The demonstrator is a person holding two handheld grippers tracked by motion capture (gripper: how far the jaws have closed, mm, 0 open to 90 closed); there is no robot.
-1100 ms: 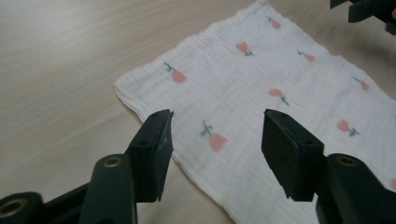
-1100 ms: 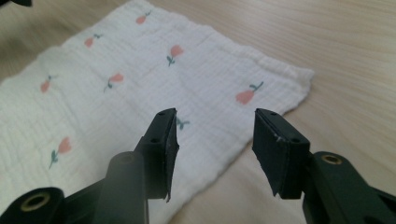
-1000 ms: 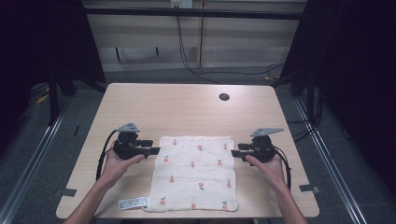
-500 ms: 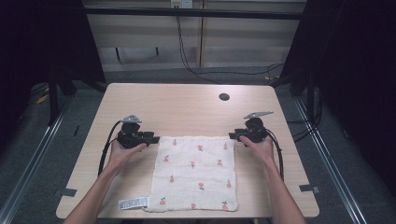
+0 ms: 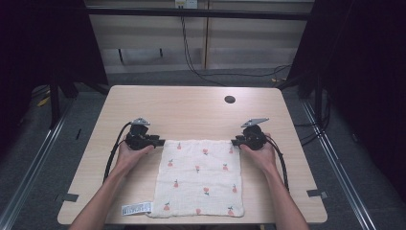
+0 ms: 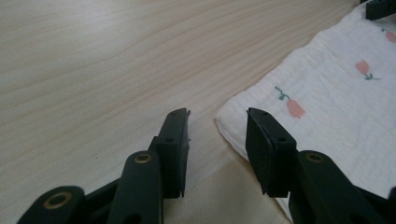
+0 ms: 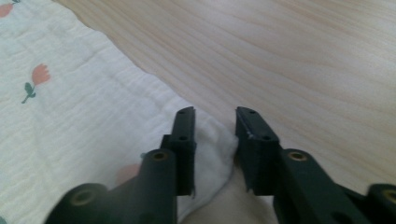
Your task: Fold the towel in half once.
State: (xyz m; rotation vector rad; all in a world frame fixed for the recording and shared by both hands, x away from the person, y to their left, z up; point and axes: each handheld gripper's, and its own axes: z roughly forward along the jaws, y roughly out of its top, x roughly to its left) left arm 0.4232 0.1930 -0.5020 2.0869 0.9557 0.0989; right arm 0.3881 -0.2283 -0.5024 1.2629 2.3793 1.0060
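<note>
High view, cloth: I am seeing a white cloth (image 5: 198, 178) printed with small orange flowers lying flat on the near half of the table (image 5: 191, 112), its slightly longer axis running from me toward the far edge.
High view, label: a white tag (image 5: 136, 208) is sticking out at the cloth's near left corner; it is carrying writing, too small for me to read.
High view, grippers: I am holding the left gripper (image 5: 156, 142) at the cloth's far left corner and the right gripper (image 5: 235, 142) at its far right corner, both pointing inward.
High view, table: a dark round hole (image 5: 230, 99) is sitting near the far right.
Left gripper view, tool: jaws are standing apart, gripping nothing; the cloth corner (image 6: 224, 116) is lying just ahead of the gap, on bare wood.
Right gripper view, tool: jaws are standing apart, with the cloth corner (image 7: 212, 140) lying between them, not pinched.
</note>
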